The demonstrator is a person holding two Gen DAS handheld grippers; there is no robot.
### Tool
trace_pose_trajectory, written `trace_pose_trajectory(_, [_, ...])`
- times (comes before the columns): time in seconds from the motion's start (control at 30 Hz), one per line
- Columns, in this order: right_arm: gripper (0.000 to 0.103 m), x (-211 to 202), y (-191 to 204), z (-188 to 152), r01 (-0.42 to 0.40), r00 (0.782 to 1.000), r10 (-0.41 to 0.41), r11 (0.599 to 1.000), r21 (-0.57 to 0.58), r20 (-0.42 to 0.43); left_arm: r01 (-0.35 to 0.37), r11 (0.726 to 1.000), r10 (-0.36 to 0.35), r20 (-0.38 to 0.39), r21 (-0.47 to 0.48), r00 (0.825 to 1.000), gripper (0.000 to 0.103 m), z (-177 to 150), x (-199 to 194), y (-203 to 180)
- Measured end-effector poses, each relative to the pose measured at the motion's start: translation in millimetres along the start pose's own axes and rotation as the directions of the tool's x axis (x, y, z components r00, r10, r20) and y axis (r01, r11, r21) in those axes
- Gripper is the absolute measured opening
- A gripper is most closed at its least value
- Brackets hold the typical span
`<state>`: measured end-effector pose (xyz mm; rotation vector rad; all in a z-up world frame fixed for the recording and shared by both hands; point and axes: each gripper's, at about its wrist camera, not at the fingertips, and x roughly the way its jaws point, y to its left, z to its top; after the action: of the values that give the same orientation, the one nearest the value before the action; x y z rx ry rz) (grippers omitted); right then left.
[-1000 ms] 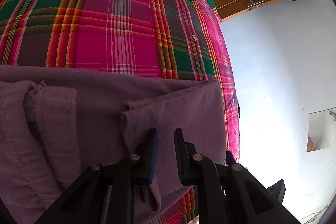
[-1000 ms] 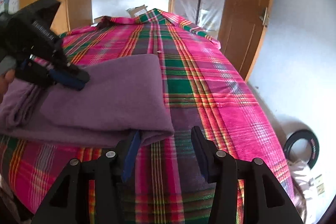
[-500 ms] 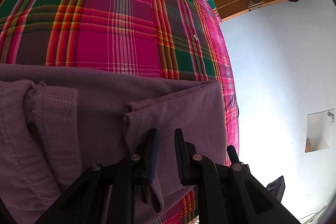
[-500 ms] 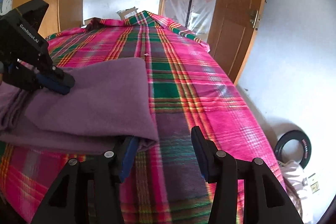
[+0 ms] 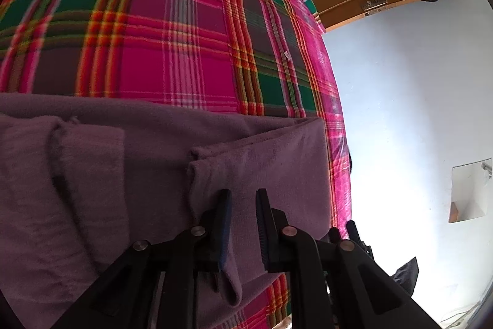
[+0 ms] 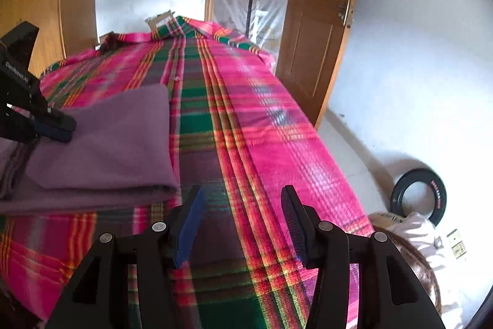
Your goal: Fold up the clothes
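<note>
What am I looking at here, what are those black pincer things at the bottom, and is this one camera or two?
Two cameras. A person holds a hand-held gripper in each hand, and each carries a wide-angle camera looking along its two fingers. The left hand-held gripper hovers low over a folded purple garment with a narrow gap between its fingers; nothing seems clamped. The right hand-held gripper is wide open and empty, just past the garment's corner. The right view also shows the left one from the side. The garment lies on a bed with a pink and green plaid cover. Behind are a wooden door and a black ring on the floor.
</note>
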<state>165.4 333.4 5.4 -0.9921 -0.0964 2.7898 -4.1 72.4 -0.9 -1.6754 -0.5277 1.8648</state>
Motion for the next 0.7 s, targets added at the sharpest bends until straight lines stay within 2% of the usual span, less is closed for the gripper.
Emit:
trace_pose_trajectory(0.2, [0.053,-10,44,15,-0.126,0.99,0.13,0.989,-0.074,0.046,0.02,1.0,-0.019,0.064,-0.004,0.998,0.019,-7,-29,2])
trace_pose_trajectory(0.37, [0.053,-6,91,25,-0.245,0.966,0.254,0.958,-0.147,0.043,0.032,0.999,-0.028,0.12,-0.026,0.992,0.02,-16,-57,13])
trace_pose_trajectory(0.57, [0.053,5,127,29,-0.331,0.942,0.335,0.928,-0.169,-0.006,0.031,0.998,-0.02,0.186,-0.055,0.982,0.021,-29,-86,36])
trace_pose_trajectory(0.7, [0.053,7,141,21,-0.351,0.936,0.348,0.917,-0.19,-0.048,0.03,0.996,-0.011,0.216,-0.087,0.976,0.022,-37,-100,55])
